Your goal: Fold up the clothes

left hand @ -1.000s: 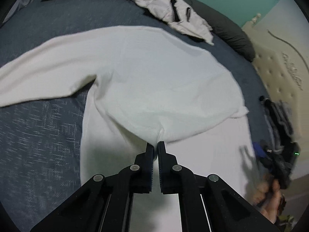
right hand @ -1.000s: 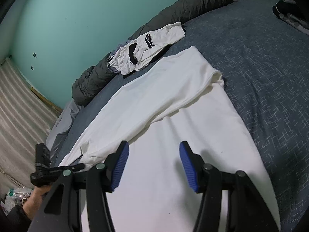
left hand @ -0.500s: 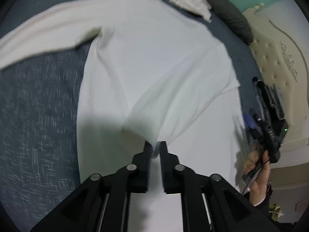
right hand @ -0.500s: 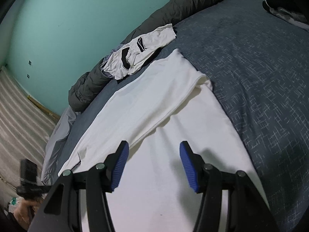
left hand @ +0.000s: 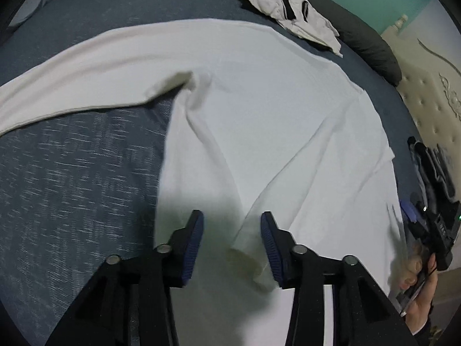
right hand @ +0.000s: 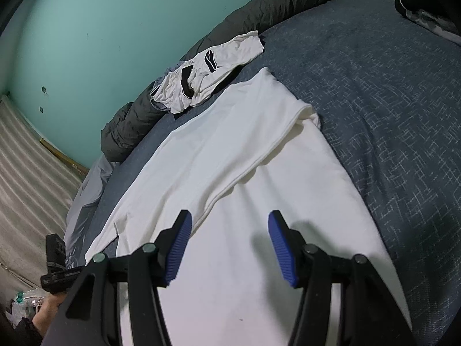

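1. The setting was a home bedroom.
2. A bed (right hand: pixel 389 115) with a dark blue patterned cover filled most of both views.
3. A cream tufted headboard (left hand: pixel 426 98) stood at one end.
4. A dark rolled duvet (right hand: pixel 276 3) lay along the teal wall (right hand: pixel 115 14).
5. Crumpled white clothing (right hand: pixel 207 69) rested against the duvet.

Your right gripper (right hand: pixel 229 245) hovers, jaws apart, above the white long-sleeved cotton shirt (right hand: pixel 245 173) spread on your speckled navy bedspread (right hand: pixel 389 115).
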`<control>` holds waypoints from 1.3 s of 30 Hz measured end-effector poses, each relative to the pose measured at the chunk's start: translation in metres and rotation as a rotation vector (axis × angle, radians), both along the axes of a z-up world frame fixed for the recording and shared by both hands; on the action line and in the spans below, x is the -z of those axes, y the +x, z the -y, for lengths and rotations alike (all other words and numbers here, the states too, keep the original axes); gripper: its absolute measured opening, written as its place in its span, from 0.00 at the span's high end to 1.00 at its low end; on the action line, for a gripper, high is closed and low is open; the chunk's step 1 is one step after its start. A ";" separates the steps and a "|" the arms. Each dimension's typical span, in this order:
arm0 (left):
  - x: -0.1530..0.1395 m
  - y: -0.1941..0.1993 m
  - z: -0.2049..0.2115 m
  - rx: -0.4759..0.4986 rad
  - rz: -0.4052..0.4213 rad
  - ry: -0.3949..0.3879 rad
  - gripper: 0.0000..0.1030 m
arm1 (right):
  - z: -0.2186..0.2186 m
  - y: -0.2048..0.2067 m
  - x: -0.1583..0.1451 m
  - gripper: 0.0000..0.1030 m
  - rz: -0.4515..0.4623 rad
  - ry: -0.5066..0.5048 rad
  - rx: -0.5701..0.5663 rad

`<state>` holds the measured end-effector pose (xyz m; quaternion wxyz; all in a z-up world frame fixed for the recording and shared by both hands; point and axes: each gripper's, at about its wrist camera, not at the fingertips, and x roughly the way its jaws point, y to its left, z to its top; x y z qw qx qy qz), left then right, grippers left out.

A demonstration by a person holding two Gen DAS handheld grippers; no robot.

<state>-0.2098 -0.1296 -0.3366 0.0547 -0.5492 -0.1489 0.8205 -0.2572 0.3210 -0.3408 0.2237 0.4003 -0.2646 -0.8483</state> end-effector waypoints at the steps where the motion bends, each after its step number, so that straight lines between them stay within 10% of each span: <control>1: 0.003 0.001 -0.003 0.017 0.004 -0.011 0.70 | 0.000 0.000 0.000 0.46 0.001 0.000 0.001; 8: 0.012 0.006 -0.030 0.110 0.017 -0.089 0.71 | -0.002 -0.002 0.003 0.46 0.016 -0.007 0.007; 11: 0.012 0.006 -0.031 0.120 0.012 -0.101 0.93 | -0.002 -0.002 0.002 0.45 0.016 -0.009 0.006; 15: 0.001 0.002 -0.026 0.128 -0.025 -0.113 0.96 | -0.002 -0.003 0.003 0.45 0.019 -0.011 0.005; 22: -0.034 -0.006 0.007 0.047 -0.107 -0.144 0.96 | -0.002 -0.003 0.004 0.45 0.021 -0.012 0.006; 32: -0.011 -0.017 0.013 -0.041 -0.028 -0.166 0.88 | -0.001 -0.003 0.005 0.45 0.026 -0.006 0.000; 39: -0.006 0.008 -0.023 0.106 0.002 -0.174 0.73 | -0.002 -0.003 0.005 0.45 0.027 -0.008 0.003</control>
